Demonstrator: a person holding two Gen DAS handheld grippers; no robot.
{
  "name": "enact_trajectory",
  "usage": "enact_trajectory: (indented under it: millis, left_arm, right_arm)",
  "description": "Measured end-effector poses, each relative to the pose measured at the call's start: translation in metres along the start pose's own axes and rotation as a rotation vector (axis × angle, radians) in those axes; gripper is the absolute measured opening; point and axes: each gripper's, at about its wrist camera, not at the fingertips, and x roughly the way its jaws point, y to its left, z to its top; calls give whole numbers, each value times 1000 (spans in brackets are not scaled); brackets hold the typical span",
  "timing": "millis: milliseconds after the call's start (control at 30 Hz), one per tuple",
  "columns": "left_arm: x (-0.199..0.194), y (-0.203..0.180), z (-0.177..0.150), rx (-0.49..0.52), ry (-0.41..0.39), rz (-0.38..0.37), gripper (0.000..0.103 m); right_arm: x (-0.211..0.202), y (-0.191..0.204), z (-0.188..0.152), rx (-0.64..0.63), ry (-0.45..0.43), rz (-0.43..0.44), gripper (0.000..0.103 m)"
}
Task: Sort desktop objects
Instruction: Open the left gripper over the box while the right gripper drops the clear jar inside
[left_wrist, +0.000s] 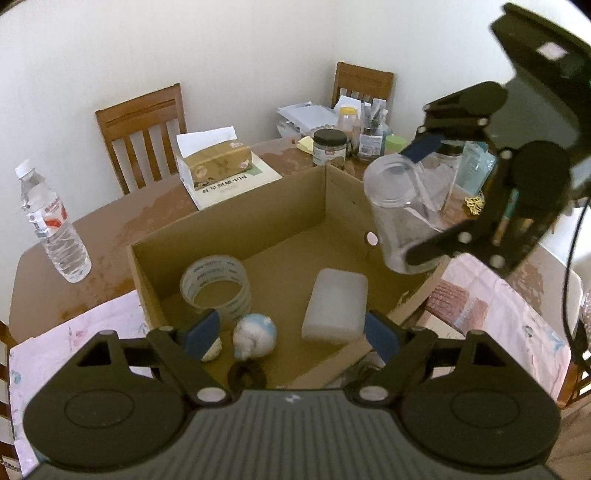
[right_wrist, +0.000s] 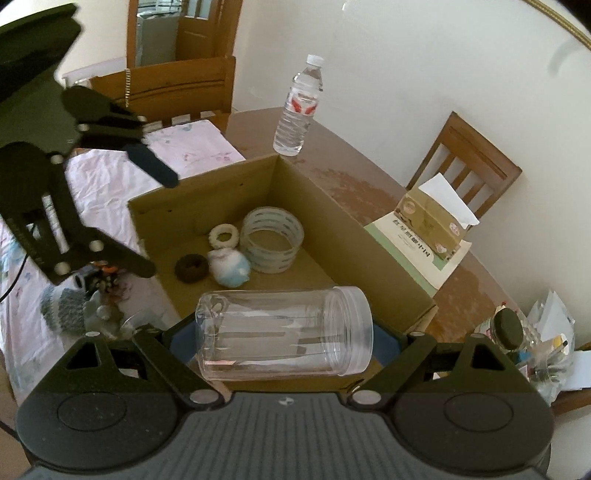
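An open cardboard box (left_wrist: 236, 225) (right_wrist: 343, 225) sits on the brown table. Inside lie a clear tape roll (left_wrist: 216, 286) (right_wrist: 273, 240), a white-and-blue ball toy (left_wrist: 255, 336) (right_wrist: 231, 267), a white foam block (left_wrist: 336, 304), a dark ring (right_wrist: 191, 268) and a pale ring (right_wrist: 224, 233). My right gripper (right_wrist: 284, 341) is shut on an empty clear plastic jar (right_wrist: 284, 332) (left_wrist: 402, 210), holding it sideways above the box's edge. My left gripper (left_wrist: 291, 334) is open and empty over the box's near side; it also shows in the right wrist view (right_wrist: 147, 221).
A water bottle (left_wrist: 51, 221) (right_wrist: 299, 107) stands beside the box. A tissue box (left_wrist: 216, 162) (right_wrist: 432, 225) lies on a book. Jars and clutter (left_wrist: 347, 136) crowd the far corner. A pink cloth (left_wrist: 74, 343) (right_wrist: 110, 177) covers the near table. Wooden chairs stand around.
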Motion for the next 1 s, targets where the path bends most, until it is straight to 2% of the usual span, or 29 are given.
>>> enact_trajectory:
  millis: [233,433,1000]
  left_arm:
    - [-10,3,-7,-2,-17,9,86]
    - [-11,6,-14,-12,-15,12,87]
    - [-17,0,-35,-51,15,35,91]
  right_arm:
    - [23,-8,12,40,40,-20,94]
    - [37,-18,21,136,47,-49,96]
    - [27,-7,10,167,26,-34,97]
